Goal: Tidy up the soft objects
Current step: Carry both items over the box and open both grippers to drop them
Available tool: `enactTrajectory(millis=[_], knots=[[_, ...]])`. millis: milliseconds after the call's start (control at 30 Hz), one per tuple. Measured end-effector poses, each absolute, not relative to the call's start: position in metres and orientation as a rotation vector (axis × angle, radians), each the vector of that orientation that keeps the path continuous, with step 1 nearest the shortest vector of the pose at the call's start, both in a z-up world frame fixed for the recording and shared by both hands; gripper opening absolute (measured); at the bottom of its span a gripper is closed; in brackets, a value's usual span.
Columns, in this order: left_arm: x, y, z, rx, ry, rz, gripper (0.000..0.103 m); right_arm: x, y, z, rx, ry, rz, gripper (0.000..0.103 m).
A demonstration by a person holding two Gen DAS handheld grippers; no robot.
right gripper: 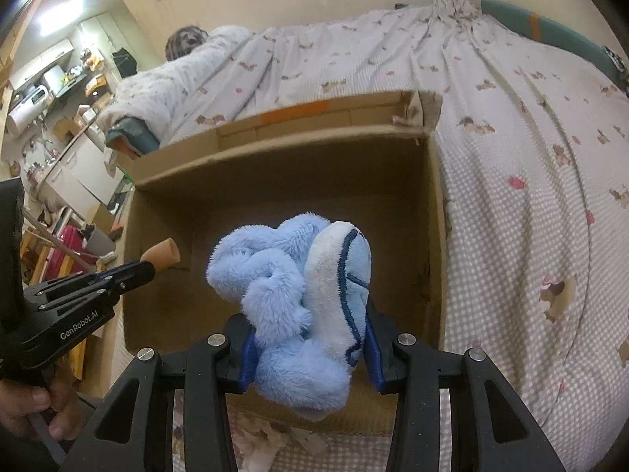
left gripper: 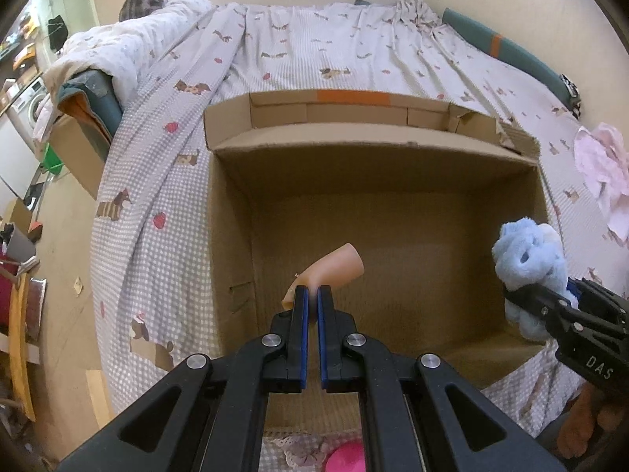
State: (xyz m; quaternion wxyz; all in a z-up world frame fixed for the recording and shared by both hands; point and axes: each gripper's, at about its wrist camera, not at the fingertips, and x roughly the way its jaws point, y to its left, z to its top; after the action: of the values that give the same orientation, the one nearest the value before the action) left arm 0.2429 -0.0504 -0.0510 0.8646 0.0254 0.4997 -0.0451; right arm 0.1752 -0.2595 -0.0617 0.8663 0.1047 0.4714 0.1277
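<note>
The left gripper (left gripper: 313, 293) is pinching a small peach-coloured soft piece (left gripper: 330, 267) between its nearly closed blue pads (left gripper: 301, 314). The right gripper (right gripper: 310, 338) is clamping a fluffy blue plush toy (right gripper: 291, 314), its jaws spread wide around it. Bare fingers (right gripper: 31, 409) are wrapping the left gripper's handle.

One cardboard box (left gripper: 377, 212); one blue plush toy (right gripper: 298, 306); one peach rubber piece (left gripper: 334, 267); two grippers.

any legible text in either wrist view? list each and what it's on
"DAS" – on the body of the right gripper, seen from the left wrist view; it may be cut off.
"GenRobot.AI" – on the body of the left gripper, seen from the right wrist view.
Cardboard box: no print readable.
</note>
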Motion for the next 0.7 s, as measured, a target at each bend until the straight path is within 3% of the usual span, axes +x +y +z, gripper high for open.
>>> enactTrajectory(millis=[400, 533, 600, 667, 700], knots=[[0.250, -0.053, -0.070, 0.047, 1.103, -0.078, 0.004, 0.176, -0.252, -0.072, 0.197, 1.040, 0.270, 0.047], [0.249, -0.055, -0.068, 0.057, 1.098, -0.084, 0.014, 0.179, -0.256, -0.074, 0.230, 1.042, 0.275, 0.052], [0.248, -0.057, -0.066, 0.068, 1.096, -0.081, 0.019, 0.178, -0.257, -0.072, 0.239, 1.032, 0.273, 0.062], [0.247, -0.058, -0.064, 0.066, 1.095, -0.089, 0.027, 0.178, -0.258, -0.071, 0.244, 1.019, 0.271, 0.066], [0.247, -0.059, -0.063, 0.062, 1.095, -0.097, 0.037, 0.178, -0.259, -0.070, 0.252, 1.014, 0.274, 0.069]])
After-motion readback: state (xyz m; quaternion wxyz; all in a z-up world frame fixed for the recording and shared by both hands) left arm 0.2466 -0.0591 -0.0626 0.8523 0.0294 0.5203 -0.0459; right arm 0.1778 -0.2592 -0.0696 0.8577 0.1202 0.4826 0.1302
